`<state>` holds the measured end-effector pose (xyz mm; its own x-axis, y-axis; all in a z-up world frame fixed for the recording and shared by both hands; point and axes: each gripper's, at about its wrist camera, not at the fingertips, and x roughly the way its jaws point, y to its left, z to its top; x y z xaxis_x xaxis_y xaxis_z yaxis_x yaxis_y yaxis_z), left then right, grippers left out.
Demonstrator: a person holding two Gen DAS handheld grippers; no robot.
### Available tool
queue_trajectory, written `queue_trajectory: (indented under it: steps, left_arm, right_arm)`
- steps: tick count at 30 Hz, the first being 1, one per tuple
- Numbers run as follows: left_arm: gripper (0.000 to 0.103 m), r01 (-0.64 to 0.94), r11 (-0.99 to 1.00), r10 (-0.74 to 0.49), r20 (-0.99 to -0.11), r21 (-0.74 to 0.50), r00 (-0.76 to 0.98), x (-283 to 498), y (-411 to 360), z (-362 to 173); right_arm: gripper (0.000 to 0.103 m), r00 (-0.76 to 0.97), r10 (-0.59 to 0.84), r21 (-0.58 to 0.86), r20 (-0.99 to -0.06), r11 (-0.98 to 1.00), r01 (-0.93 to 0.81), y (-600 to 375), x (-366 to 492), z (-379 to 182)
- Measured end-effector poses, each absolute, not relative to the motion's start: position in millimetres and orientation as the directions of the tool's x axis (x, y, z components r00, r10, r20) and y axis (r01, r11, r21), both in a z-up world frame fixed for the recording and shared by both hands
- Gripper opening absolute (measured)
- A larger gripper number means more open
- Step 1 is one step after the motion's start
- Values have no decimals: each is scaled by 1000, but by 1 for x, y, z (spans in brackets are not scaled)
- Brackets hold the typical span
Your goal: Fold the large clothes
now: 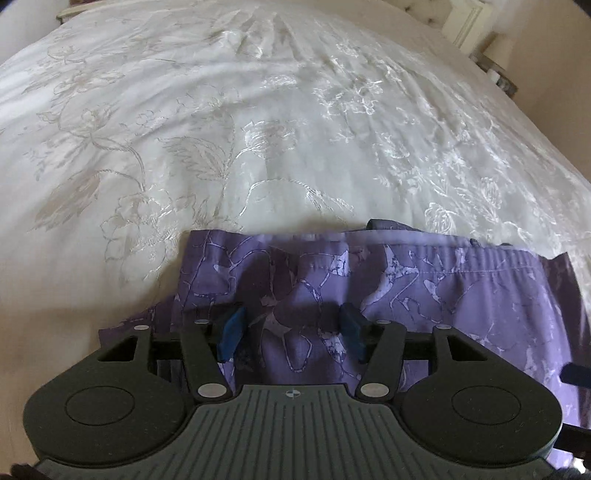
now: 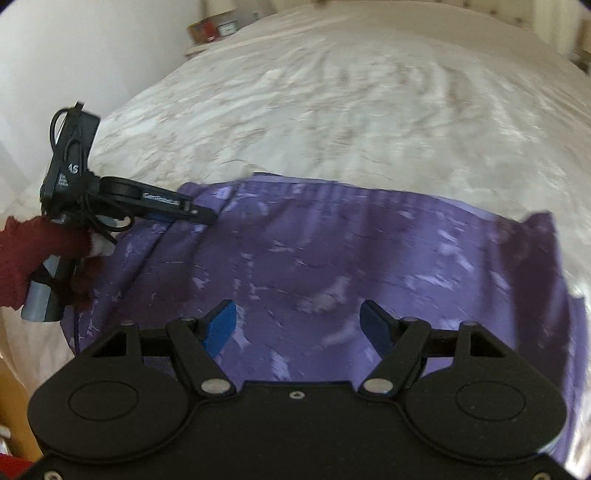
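purple patterned cloth (image 1: pixel 424 295) fills the space under and just ahead of the left tongs (image 1: pixel 291 328), whose blue pads (image 1: pixel 231 332) stand partly apart with the fabric lying flat beneath them, not pinched. its hemmed edge runs across just beyond the tips. the right tongs (image 2: pixel 299 326) gape wider over the same cloth (image 2: pixel 332 251), nothing between the pads; this view is blurred. to their left, the other tongs (image 2: pixel 199 214) reach over the cloth's left edge, held by a hand in a dark red sleeve (image 2: pixel 22 254). beyond the cloth, ahead of both tongs, spreads the bed (image 1: pixel 221 129) with its white flowered cover. farthest off, past the bed's far corner, a nightstand (image 2: pixel 218 29) carries small things too blurred to tell.
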<state>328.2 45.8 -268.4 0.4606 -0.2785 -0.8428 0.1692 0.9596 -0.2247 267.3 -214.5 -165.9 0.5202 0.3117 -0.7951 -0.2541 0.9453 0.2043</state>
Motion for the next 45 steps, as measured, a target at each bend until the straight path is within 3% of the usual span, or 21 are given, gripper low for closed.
queue_trajectory:
  steps: [6,12,15,20,21,37,45]
  left_arm:
    - [56,166,961,-275,-832,-222,481,323,47,-270]
    - [59,169,963,-268,-827,-211,494,322,42,-272]
    - [67,167,962,-271,-822,-215,501,322,39,-273]
    - [102,226,951,-295,-834,-209,466,326,26,-276]
    - [103,248,949,-290,-843,-193,454,327,21,-277]
    - [103,217,968,-217,-860,-127,463,329,9,-279]
    - [103,194,973,-202,-877,-128,435,335,6,-275]
  right_arm:
    - [76,477,165,35,-863,962,-270,-210,301,-200]
    - [88,459,58,82,-887,996,32,-271,335,-214]
    - [89,456,74,112,-887,992,57,-278,335,-218]
    - [102,482,71,106,-873,993,46,-267,327,-222]
    - [102,487,69,107,-871,993,51,-266,327,-223]
    - [103,515,96,146,-852,988,58,-268,333,-230]
    - [103,469,177,191,-865,981,-18,-275,341,-228]
